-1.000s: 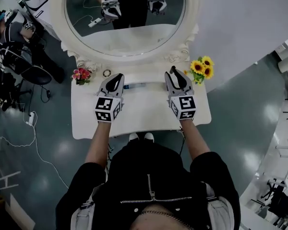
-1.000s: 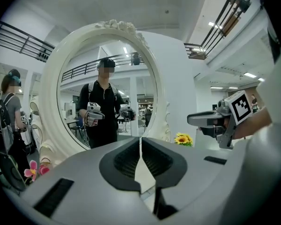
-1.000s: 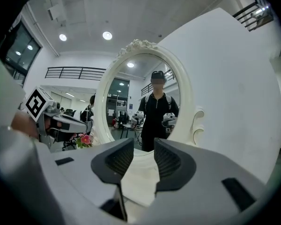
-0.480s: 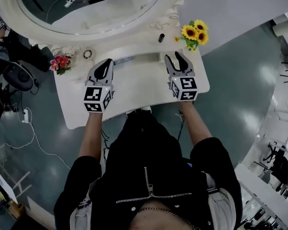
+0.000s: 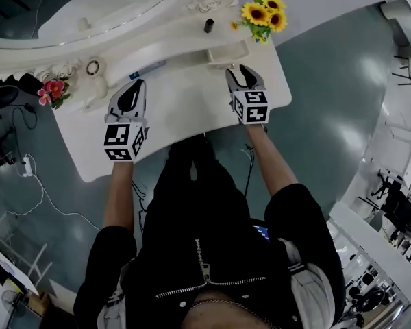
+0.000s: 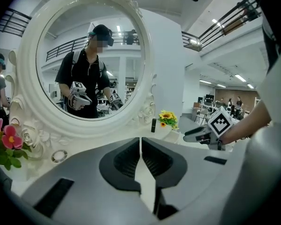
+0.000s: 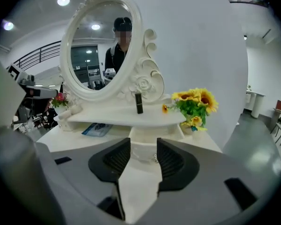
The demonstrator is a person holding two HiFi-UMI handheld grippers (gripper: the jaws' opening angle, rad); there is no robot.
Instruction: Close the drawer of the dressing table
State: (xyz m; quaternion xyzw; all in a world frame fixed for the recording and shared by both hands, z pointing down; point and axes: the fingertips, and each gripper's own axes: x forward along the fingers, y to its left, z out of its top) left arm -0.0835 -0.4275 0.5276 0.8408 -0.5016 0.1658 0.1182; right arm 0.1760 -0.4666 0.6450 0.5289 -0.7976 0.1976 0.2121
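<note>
A small white drawer (image 5: 226,55) stands pulled out from under the shelf of the white dressing table (image 5: 192,108), right of centre. In the right gripper view its front (image 7: 143,150) and small knob (image 7: 155,159) show through the gap between the jaws. My right gripper (image 5: 241,70) (image 7: 144,142) hovers just in front of the drawer; its jaws are opening with nothing between them. Over the left part of the tabletop my left gripper (image 5: 133,86) (image 6: 140,142) is shut and empty.
Sunflowers (image 5: 264,12) (image 7: 196,104) stand just right of the drawer, and a black tube (image 5: 209,25) is on the shelf above it. A blue flat item (image 5: 147,69), a round ring (image 5: 92,67) and pink flowers (image 5: 51,89) lie further left. The oval mirror (image 5: 68,5) rises behind.
Both grippers have dropped toward the tabletop, the right one further, and it now sits close to the drawer. The right jaws have spread wider. The head view has swung right.
</note>
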